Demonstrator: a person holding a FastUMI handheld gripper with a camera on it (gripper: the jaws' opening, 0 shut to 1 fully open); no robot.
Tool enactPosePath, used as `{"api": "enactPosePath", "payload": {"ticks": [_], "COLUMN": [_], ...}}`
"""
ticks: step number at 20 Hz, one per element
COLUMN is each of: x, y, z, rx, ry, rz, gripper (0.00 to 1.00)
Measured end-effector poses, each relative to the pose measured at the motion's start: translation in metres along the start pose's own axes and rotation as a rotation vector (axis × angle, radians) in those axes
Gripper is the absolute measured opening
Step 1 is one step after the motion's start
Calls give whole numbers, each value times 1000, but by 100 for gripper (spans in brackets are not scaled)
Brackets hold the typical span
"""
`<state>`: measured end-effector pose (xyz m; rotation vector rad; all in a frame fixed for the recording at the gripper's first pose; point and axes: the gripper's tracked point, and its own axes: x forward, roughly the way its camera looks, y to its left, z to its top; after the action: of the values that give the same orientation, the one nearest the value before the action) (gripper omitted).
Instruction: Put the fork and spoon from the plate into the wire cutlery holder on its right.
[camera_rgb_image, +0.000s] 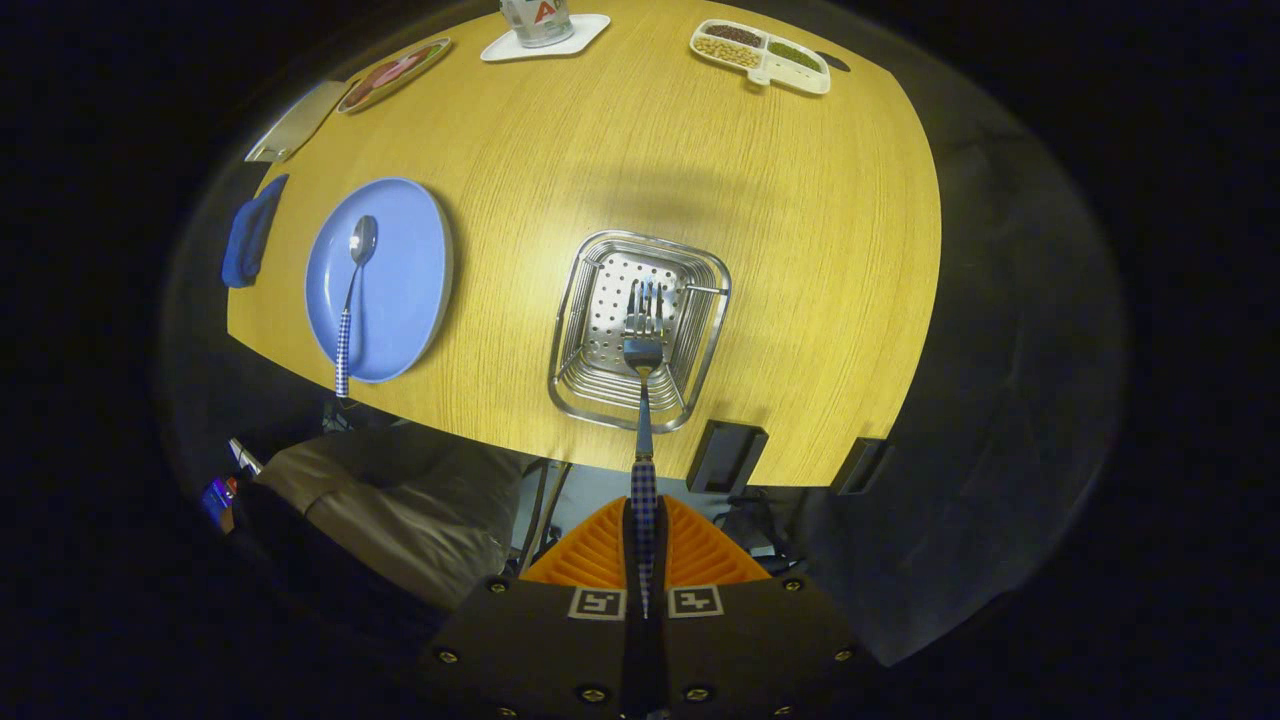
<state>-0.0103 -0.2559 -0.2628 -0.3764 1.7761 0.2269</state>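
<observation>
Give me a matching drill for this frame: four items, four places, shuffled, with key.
Items:
1. fork
2. spoon
3. wire cutlery holder
4. blue cloth

Places:
A. on the table's edge, on the plate's far side from the holder
B. lying on the blue plate
C. handle clamped in the tongs, tines over the holder
D. standing on the wooden table, right of the plate

Pairs: 1-C, 2-B, 3-D, 4-A

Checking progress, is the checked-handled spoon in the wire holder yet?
Out: the checked-handled spoon lies on the round blue plate; the tongs grip the fork.
</observation>
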Motion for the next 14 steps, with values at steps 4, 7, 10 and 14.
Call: {"api": "enactPosePath", "payload": {"ticks": [4,7,10,14], "x": [6,11,15,16], "y": [6,5,6,3], "z": [8,15,19,23], "rx": [-9,-4,14,29], "ry": [46,73,96,120], "rz": [29,31,43,50], "gripper": [1,1,1,1]}}
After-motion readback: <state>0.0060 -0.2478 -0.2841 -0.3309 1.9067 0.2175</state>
